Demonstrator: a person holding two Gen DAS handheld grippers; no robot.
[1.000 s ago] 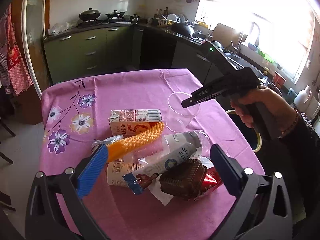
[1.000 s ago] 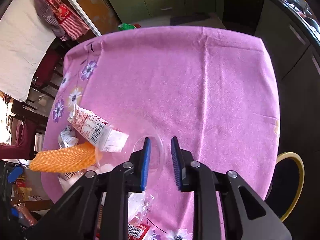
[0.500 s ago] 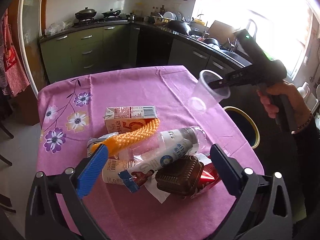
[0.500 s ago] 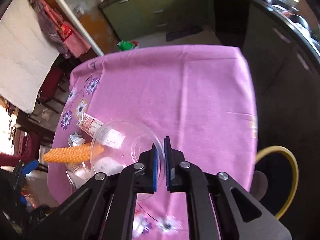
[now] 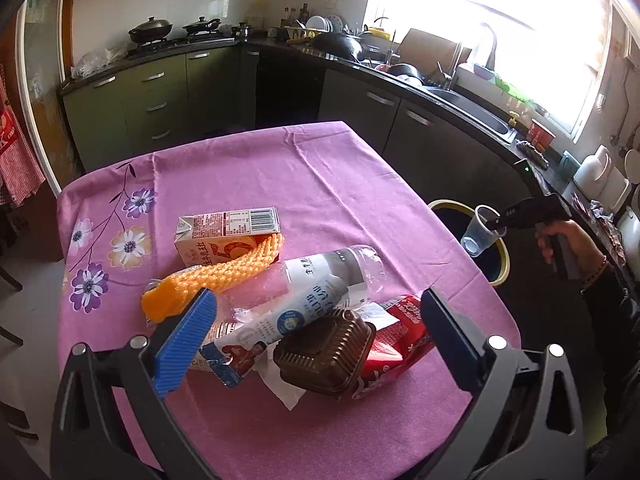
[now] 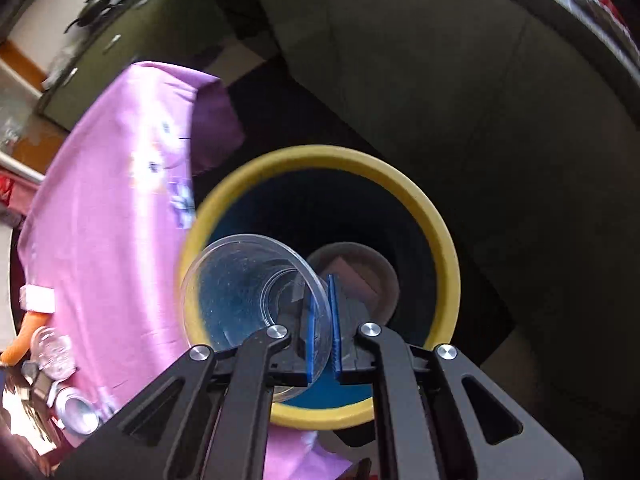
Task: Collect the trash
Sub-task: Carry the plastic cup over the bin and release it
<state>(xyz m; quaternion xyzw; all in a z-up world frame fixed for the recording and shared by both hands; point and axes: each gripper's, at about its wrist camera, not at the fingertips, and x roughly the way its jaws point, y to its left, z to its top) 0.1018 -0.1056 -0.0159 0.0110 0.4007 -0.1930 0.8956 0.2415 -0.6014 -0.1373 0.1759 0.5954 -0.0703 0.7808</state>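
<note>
Over by the table's far side, a pink floral tablecloth [image 5: 280, 176] carries the heap of rubbish; beside it stands the yellow-rimmed bin [image 6: 436, 224]. Above the bin's mouth the right gripper [image 6: 322, 320] pinches the wall of a clear plastic cup [image 6: 248, 280], blue pads nearly together. The left gripper [image 5: 316, 336] gapes wide, holding nothing, above a brown plastic tray [image 5: 326, 350].
</note>
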